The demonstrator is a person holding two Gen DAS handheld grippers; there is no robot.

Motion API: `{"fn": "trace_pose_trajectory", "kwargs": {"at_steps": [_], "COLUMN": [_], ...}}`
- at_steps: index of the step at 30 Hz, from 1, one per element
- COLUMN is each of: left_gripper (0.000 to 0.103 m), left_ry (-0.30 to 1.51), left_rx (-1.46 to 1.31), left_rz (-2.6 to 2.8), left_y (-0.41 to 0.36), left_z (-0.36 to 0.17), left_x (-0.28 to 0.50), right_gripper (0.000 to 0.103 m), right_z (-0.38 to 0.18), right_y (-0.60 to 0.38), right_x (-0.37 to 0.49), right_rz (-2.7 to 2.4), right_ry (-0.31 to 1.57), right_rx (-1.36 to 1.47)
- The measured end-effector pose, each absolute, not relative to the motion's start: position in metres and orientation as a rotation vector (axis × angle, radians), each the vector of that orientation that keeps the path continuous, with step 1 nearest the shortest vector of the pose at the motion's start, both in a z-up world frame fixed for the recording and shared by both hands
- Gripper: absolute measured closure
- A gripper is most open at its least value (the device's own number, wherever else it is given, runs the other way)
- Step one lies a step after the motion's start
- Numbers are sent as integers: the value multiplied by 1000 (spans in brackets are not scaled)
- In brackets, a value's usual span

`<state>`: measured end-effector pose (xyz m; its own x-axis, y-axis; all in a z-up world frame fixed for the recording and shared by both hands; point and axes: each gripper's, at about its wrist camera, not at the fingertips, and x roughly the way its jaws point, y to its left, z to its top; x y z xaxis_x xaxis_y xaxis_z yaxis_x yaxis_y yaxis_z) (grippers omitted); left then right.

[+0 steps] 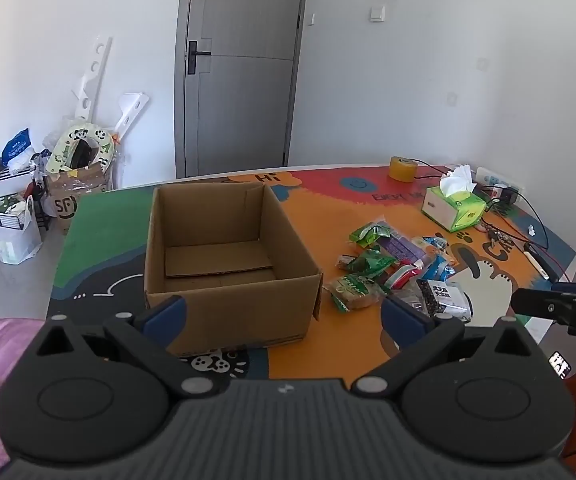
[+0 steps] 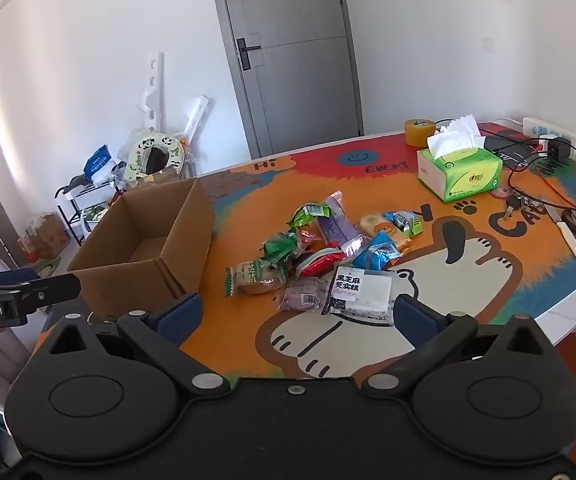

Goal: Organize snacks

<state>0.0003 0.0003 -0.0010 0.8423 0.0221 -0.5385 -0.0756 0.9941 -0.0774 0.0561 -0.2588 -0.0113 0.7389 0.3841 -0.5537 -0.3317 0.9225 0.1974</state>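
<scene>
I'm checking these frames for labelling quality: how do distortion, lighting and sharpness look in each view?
Left wrist view: strong fisheye bend on the door, dark corner vignette, even daylight, snack pile slightly soft. Right wrist view: same curvature, table edge bowed, wall bright at left, black-and-white packet print legible.

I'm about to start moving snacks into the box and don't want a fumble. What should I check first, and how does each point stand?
1. Cardboard box open on top, nothing inside but a loose cardboard sheet: ok.
2. Left hand-held gripper open, nothing between its fingers: ok.
3. Right hand-held gripper open, nothing held: ok.
4. Snack pile lies on the table beside the box, in plain sight: ok.
5. Black-and-white packet at the near edge of the pile, not buried: ok.
6. Tissue box and cables stand apart from the pile: ok.
</scene>
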Motion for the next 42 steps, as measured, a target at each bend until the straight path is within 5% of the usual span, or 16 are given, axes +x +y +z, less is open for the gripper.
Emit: {"fn": "trace_pose_trajectory", "kwargs": {"at_steps": [42], "left_gripper": [0], "left_ry": [558], "left_rx": [-98], "left_rz": [41], "left_y": [0], "left_z": [0], "left_x": [-2], "right_gripper": [0], "right_z": [-12], "right_y": [-262], "right_x": [57], "right_rz": [388], "right_ry": [632], "right_rx": [95]}}
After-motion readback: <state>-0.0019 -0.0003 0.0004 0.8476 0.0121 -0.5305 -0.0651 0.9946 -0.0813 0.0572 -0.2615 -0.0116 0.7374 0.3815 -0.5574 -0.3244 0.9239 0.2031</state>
